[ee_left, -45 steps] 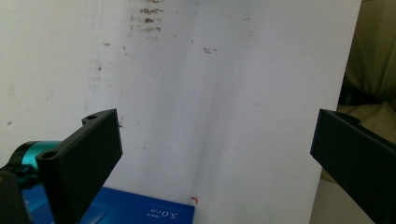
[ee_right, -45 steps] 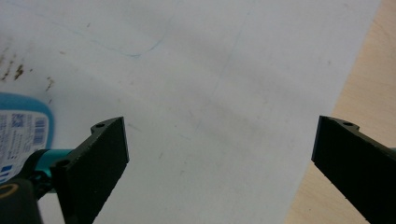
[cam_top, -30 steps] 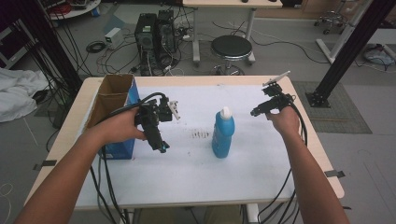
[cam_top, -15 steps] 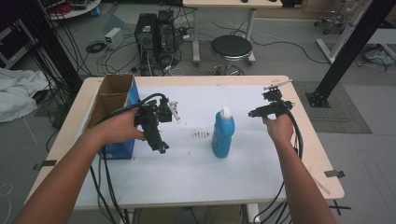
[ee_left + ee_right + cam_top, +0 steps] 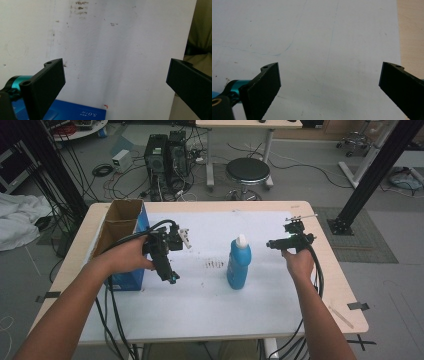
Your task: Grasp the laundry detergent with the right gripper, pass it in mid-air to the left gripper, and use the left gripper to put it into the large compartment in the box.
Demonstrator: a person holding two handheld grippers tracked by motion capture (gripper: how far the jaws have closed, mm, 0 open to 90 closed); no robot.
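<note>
Blue plastic bottle (image 5: 239,264) with a white cap stands upright on the white sheet (image 5: 200,295) that covers the table (image 5: 345,290), a little right of the middle. No finger touches it, so I judge the work is at its very start: the bottle is not yet grasped and nothing is moved or put away. Everything is left to do, the approach, the grip and the carrying.

In the high view the right gripper (image 5: 272,243) hangs above the table to the right of the bottle and slightly farther, near it but clearly apart. Its tip points left, toward the upper part of the bottle. In the right gripper view its two black fingers (image 5: 262,87) are spread wide with nothing between them, and below them I see the bare white sheet and a strip of the wooden table edge.

The left gripper (image 5: 170,277) is held well to the left of the bottle, just beside the blue cardboard box (image 5: 127,240) that stands open at the left side of the table. Its fingers (image 5: 46,85) are also spread wide and hold nothing; under them lie the white sheet with some dark marks and a corner of the blue box (image 5: 75,113).

The bottle stands between the two grippers, closer to the right one, which probably will take it first.
</note>
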